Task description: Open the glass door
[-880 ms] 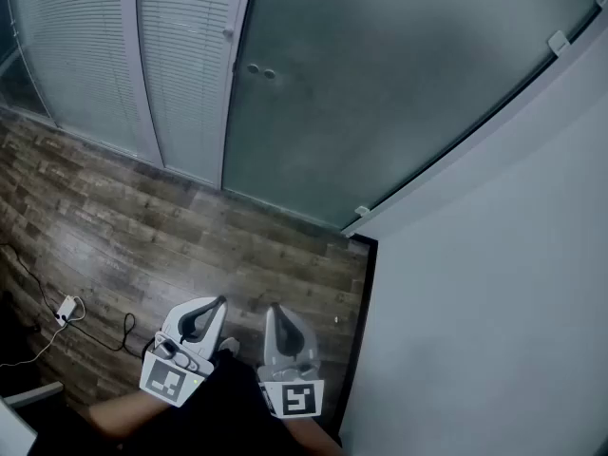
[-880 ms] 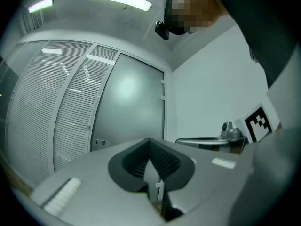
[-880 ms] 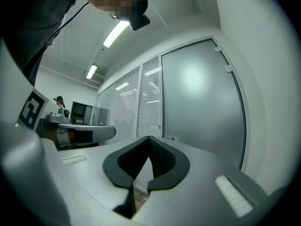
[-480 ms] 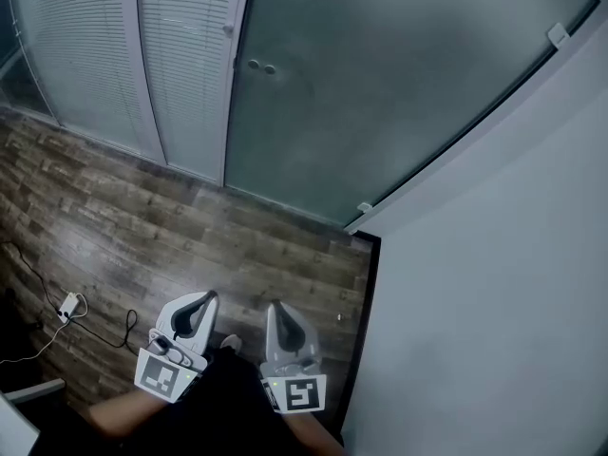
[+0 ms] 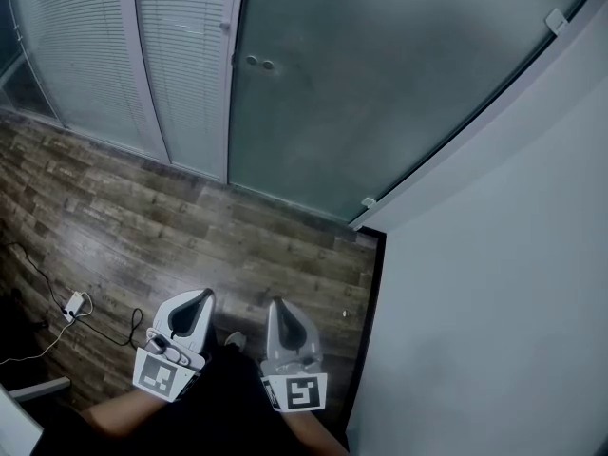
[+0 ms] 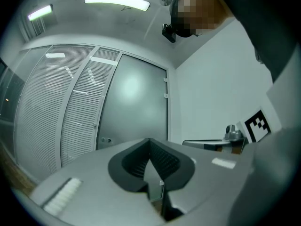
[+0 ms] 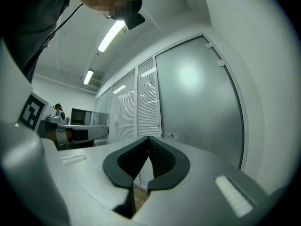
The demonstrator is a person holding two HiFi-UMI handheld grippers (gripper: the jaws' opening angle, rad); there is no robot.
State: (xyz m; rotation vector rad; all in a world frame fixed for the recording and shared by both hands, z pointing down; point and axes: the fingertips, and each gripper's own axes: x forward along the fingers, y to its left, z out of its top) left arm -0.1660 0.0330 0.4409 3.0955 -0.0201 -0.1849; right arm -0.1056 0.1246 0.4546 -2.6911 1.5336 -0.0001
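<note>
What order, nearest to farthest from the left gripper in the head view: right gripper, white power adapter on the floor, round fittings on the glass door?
From the left gripper:
1. right gripper, close on its right.
2. white power adapter, on the wood floor, left.
3. round fittings, ahead on the frosted glass door.

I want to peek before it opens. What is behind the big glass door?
Nothing shows through: the glass door is frosted grey, with only two small round fittings on its face. Whatever lies behind it is hidden.
</note>
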